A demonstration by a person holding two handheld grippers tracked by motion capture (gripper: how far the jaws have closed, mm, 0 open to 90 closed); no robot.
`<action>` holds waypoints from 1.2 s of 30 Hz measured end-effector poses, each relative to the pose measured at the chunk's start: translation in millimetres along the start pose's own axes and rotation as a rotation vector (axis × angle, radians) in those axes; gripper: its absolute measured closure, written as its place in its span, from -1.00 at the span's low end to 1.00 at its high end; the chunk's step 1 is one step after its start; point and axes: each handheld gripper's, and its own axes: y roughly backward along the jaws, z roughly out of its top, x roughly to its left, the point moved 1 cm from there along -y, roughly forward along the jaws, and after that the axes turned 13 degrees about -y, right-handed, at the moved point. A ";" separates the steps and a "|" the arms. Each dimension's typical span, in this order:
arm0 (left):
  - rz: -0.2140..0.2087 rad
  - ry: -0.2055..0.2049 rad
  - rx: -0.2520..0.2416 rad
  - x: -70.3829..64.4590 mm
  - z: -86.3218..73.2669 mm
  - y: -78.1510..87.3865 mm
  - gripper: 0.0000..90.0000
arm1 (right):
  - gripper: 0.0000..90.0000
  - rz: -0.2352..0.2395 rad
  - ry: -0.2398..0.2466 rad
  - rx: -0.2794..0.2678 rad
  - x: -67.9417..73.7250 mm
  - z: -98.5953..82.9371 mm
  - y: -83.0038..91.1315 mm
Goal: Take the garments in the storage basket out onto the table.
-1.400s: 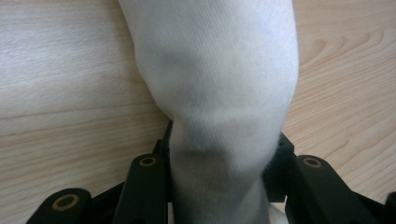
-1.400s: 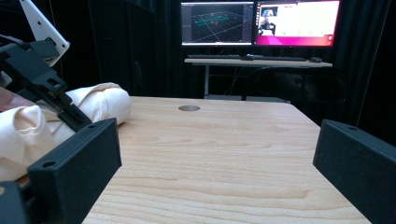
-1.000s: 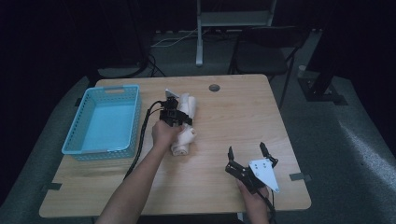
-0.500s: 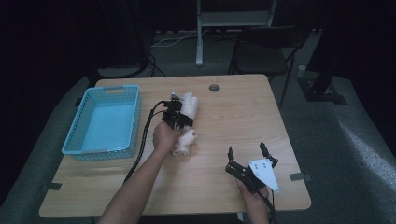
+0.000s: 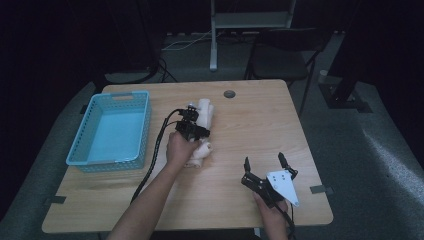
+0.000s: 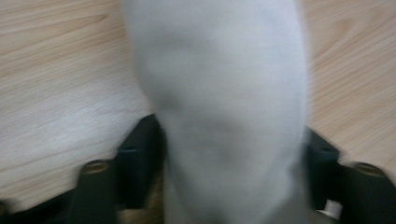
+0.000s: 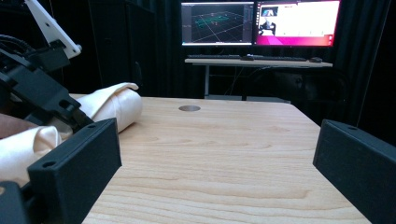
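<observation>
A rolled white cloth (image 5: 205, 111) lies lengthwise on the wooden table (image 5: 250, 125), right of a blue basket. My left gripper (image 5: 192, 127) sits on top of the roll at its middle. In the left gripper view the cloth (image 6: 224, 93) fills the gap between the two black jaws, which press on both of its sides. My right gripper (image 5: 264, 162) rests near the table's front right corner, open, with nothing between its jaws. The right gripper view looks across the bare wood past its own open gripper (image 7: 215, 158) to the cloth (image 7: 112, 105) and the left gripper (image 7: 37, 88).
An empty blue plastic basket (image 5: 142, 130) stands at the table's left. A round grommet (image 5: 229, 94) is set near the far edge. Behind the table are a dark chair (image 5: 280, 55) and a desk with lit monitors (image 7: 261, 23).
My left hand and gripper have shifted slightly right and nearer along the cloth roll. The right gripper has stayed where it was.
</observation>
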 end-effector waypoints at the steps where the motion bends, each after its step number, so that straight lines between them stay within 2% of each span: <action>1: 0.003 -0.001 -0.001 -0.4 -0.3 -0.4 -0.41 | -0.99 0.000 -0.001 0.000 0.0 0.0 0.0; 3: 0.014 0.014 -0.015 -0.3 -1.9 -1.4 -0.55 | -0.99 0.000 -0.001 0.000 0.0 0.0 0.0; 4: 0.009 0.019 -0.025 -0.3 -2.6 -1.3 -0.55 | -0.99 0.000 -0.001 0.000 -0.1 0.0 0.0; 7: 0.025 0.004 -0.038 -2.5 -2.5 -0.6 -0.55 | -0.99 0.001 0.000 0.000 -0.1 0.1 0.0; 11: 0.087 -0.032 -0.055 -8.9 -1.2 2.1 -0.56 | -0.99 0.000 -0.001 0.000 -0.2 0.1 0.0; 12: 0.107 -0.034 -0.052 -10.1 -0.9 2.1 -0.67 | -0.99 0.001 -0.001 0.000 -0.2 0.1 0.0; 13: 0.104 -0.029 -0.050 -10.2 -0.8 2.4 -0.78 | -0.99 0.000 -0.001 0.000 -0.2 0.1 0.0; 17: 0.053 0.009 -0.059 -6.1 -1.9 3.5 -0.78 | -0.99 0.000 0.000 0.000 -0.2 0.1 0.0; 19: 0.042 0.025 -0.056 -4.7 -3.1 3.9 -0.78 | -0.99 0.000 0.000 0.000 -0.2 0.1 0.0; 20: 0.026 0.022 -0.062 -4.0 -3.7 4.5 -0.78 | -0.99 0.000 0.000 0.000 -0.2 0.1 0.0; 21: -0.018 0.011 -0.073 -4.1 -5.1 5.0 -0.86 | -0.99 0.000 -0.001 0.000 -0.2 0.1 0.0; 22: -0.031 -0.007 -0.072 -4.5 -6.1 5.7 -1.00 | -0.99 0.001 -0.001 0.000 -0.2 0.1 0.0; 26: -0.027 -0.047 -0.087 -7.8 -7.3 9.6 -1.00 | -0.99 0.001 0.000 0.000 -0.2 0.1 0.0; 29: -0.044 -0.048 -0.152 -7.8 -7.0 15.9 -1.00 | -0.99 0.001 -0.001 0.000 -0.2 0.1 0.0; 32: -0.058 -0.024 -0.232 -7.8 -9.2 22.7 -1.00 | -0.99 0.000 -0.002 0.000 -0.1 0.1 0.0; 34: -0.084 -0.016 -0.244 -7.8 -10.8 23.2 -1.00 | -0.99 0.001 -0.001 0.000 -0.2 0.1 0.0; 36: -0.064 -0.031 -0.250 -9.3 -12.6 24.5 -1.00 | -0.99 0.001 0.000 0.000 -0.2 0.1 0.0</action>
